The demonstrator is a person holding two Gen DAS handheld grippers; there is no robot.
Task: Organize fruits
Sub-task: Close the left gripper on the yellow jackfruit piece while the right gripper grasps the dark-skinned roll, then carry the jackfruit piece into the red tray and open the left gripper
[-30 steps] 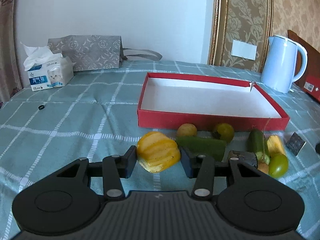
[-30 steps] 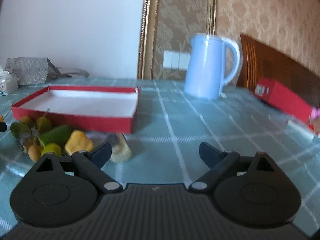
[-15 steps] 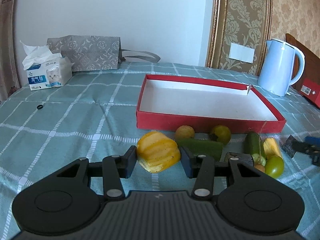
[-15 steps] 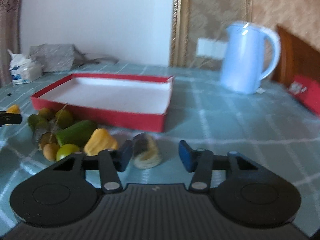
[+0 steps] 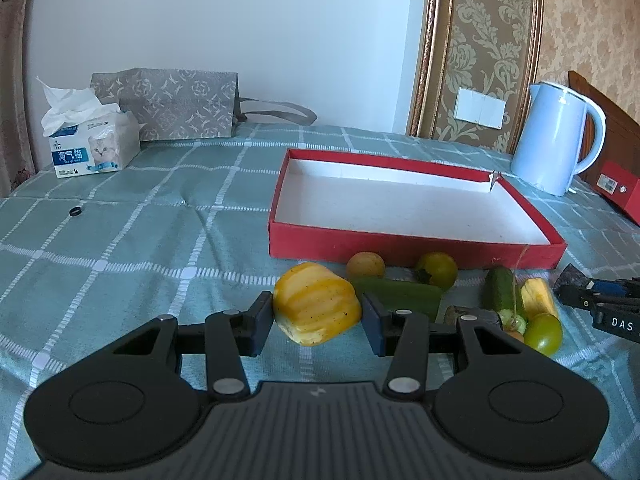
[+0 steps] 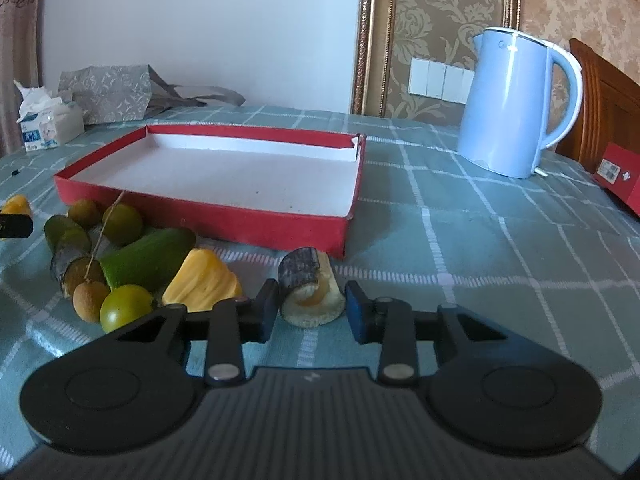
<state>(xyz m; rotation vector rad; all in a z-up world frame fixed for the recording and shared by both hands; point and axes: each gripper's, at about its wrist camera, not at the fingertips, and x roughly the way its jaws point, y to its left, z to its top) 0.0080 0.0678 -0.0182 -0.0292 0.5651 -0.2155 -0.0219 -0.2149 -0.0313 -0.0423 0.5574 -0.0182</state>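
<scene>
My left gripper point(image 5: 318, 322) is shut on a yellow jackfruit piece point(image 5: 316, 308) and holds it just above the cloth, in front of the red box lid point(image 5: 400, 242). My right gripper point(image 6: 312, 310) has its jaws on both sides of a sugarcane piece point(image 6: 310, 290) lying on the cloth, close to it with small gaps still showing. A pile of fruit lies before the box: cucumber point(image 6: 148, 256), another jackfruit piece point(image 6: 202, 282), green round fruits point(image 6: 122, 308), a longan point(image 6: 90, 298). The box point(image 6: 224, 216) is empty.
A blue kettle point(image 6: 516, 108) stands at the back right, with a red box point(image 6: 618, 178) beside it. A tissue box point(image 5: 92, 148) and a grey paper bag point(image 5: 176, 108) stand at the back left. A small black ring point(image 5: 75, 211) lies on the checked cloth.
My right gripper swung left to the sugarcane piece and narrowed its jaws around it. My left gripper keeps holding the jackfruit piece and has shifted a little.
</scene>
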